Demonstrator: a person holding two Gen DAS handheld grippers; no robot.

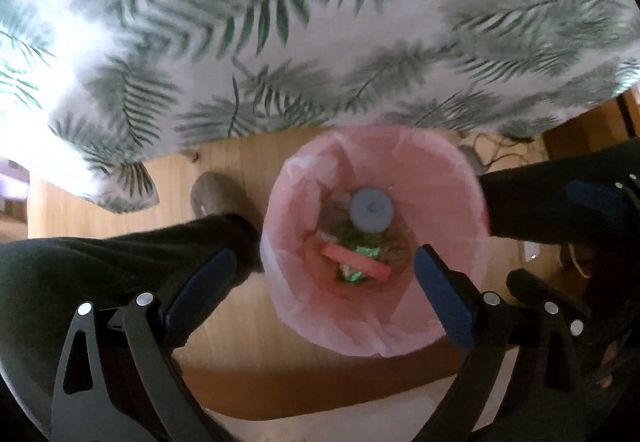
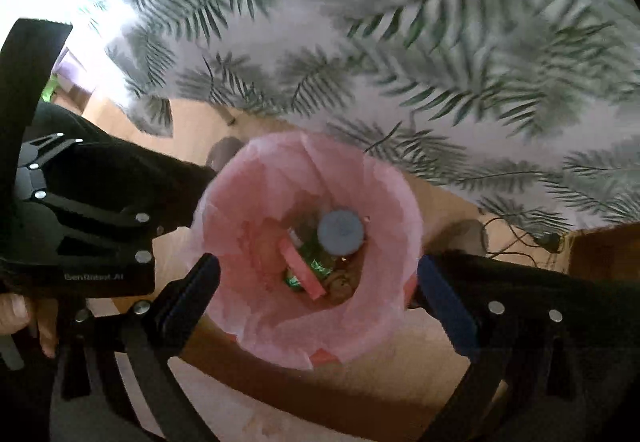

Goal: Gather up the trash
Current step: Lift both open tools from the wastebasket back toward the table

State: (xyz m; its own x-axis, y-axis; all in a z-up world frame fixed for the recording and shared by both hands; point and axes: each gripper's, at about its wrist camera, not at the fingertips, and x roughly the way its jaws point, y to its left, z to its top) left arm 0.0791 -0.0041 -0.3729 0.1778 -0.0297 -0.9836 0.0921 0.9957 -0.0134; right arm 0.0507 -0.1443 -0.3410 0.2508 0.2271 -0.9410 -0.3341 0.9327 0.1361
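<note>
A bin lined with a pink bag (image 1: 436,177) (image 2: 248,193) stands on the wood floor, and both views look straight down into it. At its bottom lie a bottle with a pale blue cap (image 1: 371,207) (image 2: 341,232), a flat pink piece (image 1: 356,262) (image 2: 302,268), a green wrapper (image 1: 366,250) (image 2: 316,264) and brownish scraps. My left gripper (image 1: 324,258) hangs above the bin's mouth, open, with nothing between its blue pads (image 1: 444,298). My right gripper (image 2: 318,262) hangs over the same opening, also open and empty.
A leaf-print tablecloth (image 1: 280,41) (image 2: 400,41) hangs down just behind the bin. Dark trouser legs (image 1: 120,258) (image 2: 560,298) flank the bin, with a grey slipper (image 1: 212,193) beside it. Cables (image 2: 520,238) lie on the floor at right by wooden furniture (image 2: 608,250).
</note>
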